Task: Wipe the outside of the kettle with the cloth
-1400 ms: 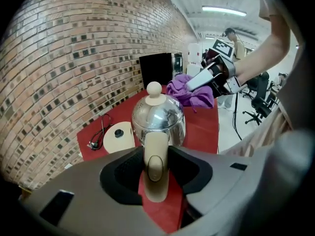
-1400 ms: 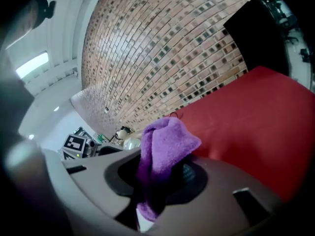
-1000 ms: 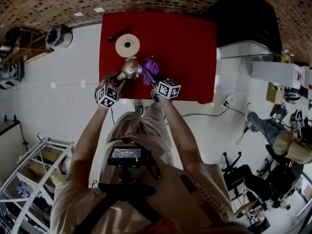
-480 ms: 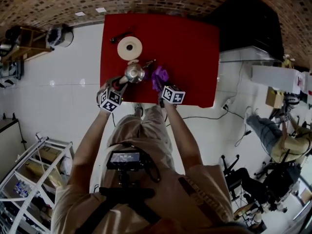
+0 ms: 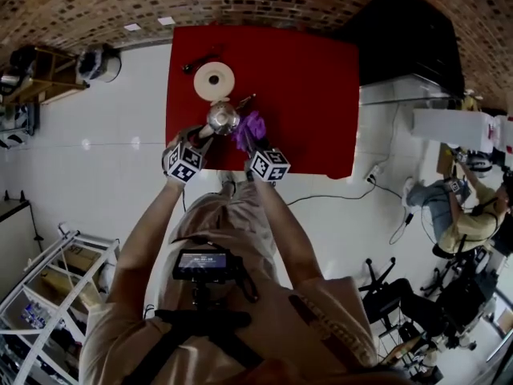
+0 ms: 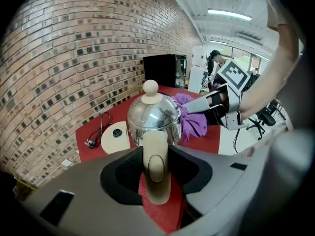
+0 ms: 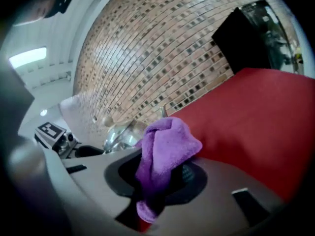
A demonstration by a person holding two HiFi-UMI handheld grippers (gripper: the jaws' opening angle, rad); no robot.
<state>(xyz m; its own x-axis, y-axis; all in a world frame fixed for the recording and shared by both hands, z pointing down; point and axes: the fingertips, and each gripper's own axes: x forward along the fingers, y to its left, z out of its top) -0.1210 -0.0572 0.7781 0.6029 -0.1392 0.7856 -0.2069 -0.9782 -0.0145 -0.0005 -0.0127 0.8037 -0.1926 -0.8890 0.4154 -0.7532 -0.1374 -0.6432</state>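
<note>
A shiny steel kettle (image 5: 222, 117) with a cream knob stands near the front left of the red table (image 5: 313, 95). My left gripper (image 5: 203, 137) is shut on its cream handle (image 6: 155, 163), which runs down between the jaws in the left gripper view. My right gripper (image 5: 250, 143) is shut on a purple cloth (image 5: 252, 124), bunched up between the jaws (image 7: 165, 154). In the left gripper view the cloth (image 6: 193, 121) lies against the right side of the kettle (image 6: 153, 113). The kettle (image 7: 119, 132) shows to the cloth's left in the right gripper view.
The white round kettle base (image 5: 214, 80) lies just behind the kettle, with a black cord (image 5: 195, 62) beyond it. A black cabinet (image 5: 405, 34) stands past the table's far right corner. A seated person and office chairs (image 5: 465, 215) are off to the right.
The right gripper swung the cloth out to the right, away from the kettle, then brought it back against the kettle's side. The left gripper kept its hold on the handle.
</note>
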